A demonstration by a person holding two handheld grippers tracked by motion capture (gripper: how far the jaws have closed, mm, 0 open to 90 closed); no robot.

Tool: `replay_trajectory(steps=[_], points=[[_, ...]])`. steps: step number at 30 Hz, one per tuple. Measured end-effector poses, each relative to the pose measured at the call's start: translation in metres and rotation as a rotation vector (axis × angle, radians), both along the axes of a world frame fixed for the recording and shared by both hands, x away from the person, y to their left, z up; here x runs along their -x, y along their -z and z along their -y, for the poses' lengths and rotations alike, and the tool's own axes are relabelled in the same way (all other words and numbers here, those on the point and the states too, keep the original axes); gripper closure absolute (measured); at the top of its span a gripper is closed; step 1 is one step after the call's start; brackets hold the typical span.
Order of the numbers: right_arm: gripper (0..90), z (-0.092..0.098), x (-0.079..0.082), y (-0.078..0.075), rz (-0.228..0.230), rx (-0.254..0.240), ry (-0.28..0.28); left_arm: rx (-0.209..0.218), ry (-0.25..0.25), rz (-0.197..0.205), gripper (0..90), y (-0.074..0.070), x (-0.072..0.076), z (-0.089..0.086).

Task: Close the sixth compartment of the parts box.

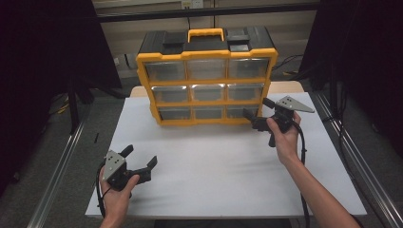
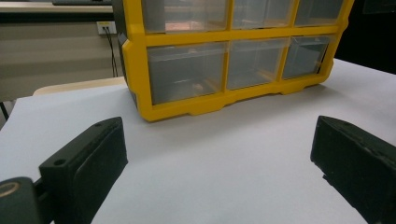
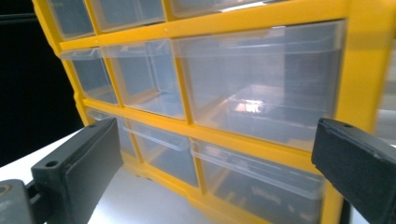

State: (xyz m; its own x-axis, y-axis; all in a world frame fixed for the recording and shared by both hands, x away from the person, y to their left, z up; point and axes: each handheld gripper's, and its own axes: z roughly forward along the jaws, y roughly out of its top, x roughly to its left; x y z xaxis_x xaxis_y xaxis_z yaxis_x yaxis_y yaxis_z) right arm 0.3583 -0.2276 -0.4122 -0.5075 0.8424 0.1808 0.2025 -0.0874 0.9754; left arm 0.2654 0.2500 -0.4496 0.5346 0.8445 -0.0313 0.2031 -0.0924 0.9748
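A yellow and black organizer cabinet (image 1: 207, 71) with several clear drawers stands upright at the back of the white table (image 1: 223, 161). My right gripper (image 1: 256, 110) is open, held tilted close to the cabinet's lower right corner, its jaws spread in front of the clear drawers (image 3: 261, 88). My left gripper (image 1: 139, 158) rests open near the table's front left, pointing toward the cabinet (image 2: 229, 60) with bare table between its jaws. Neither gripper holds anything.
The cabinet has an orange carry handle (image 1: 206, 33) on its black top. Metal rails (image 1: 62, 161) run along both sides of the table. A wall socket with cables (image 2: 106, 27) sits behind the table on the left.
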Motion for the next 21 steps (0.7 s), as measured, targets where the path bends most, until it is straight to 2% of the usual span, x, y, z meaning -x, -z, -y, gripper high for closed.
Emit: replay_trajectory(steps=[6,7,8,9,12,17,18,19,21], points=[[2.3,0.007,0.007,0.006,-0.015,0.023,0.032,0.011,-0.007,-0.004,3.7,0.000,0.002,-0.001],[2.0,0.010,0.010,0.009,-0.023,0.035,0.037,0.031,-0.011,-0.002,3.7,0.000,0.002,0.000],[2.0,0.011,0.012,0.010,-0.026,0.036,0.038,0.031,-0.011,-0.002,3.8,0.000,0.002,0.000],[2.1,0.013,0.014,0.010,-0.026,0.033,0.041,0.005,0.000,0.000,3.8,0.000,0.002,-0.003],[1.8,0.018,0.019,0.011,-0.024,0.028,0.052,0.020,0.000,0.003,3.8,0.000,0.003,-0.002],[1.5,0.023,0.027,0.011,-0.022,0.025,0.061,0.006,-0.006,-0.003,3.8,0.000,0.003,-0.002],[1.7,0.025,0.031,0.012,-0.023,0.042,0.073,-0.003,-0.004,0.000,3.8,0.000,0.002,-0.003],[1.7,0.026,0.032,0.012,-0.026,0.042,0.070,0.012,-0.002,-0.002,3.8,0.000,0.002,-0.001],[1.6,0.027,0.036,0.013,-0.030,0.042,0.072,0.012,-0.001,0.000,3.7,0.000,0.002,-0.001]])
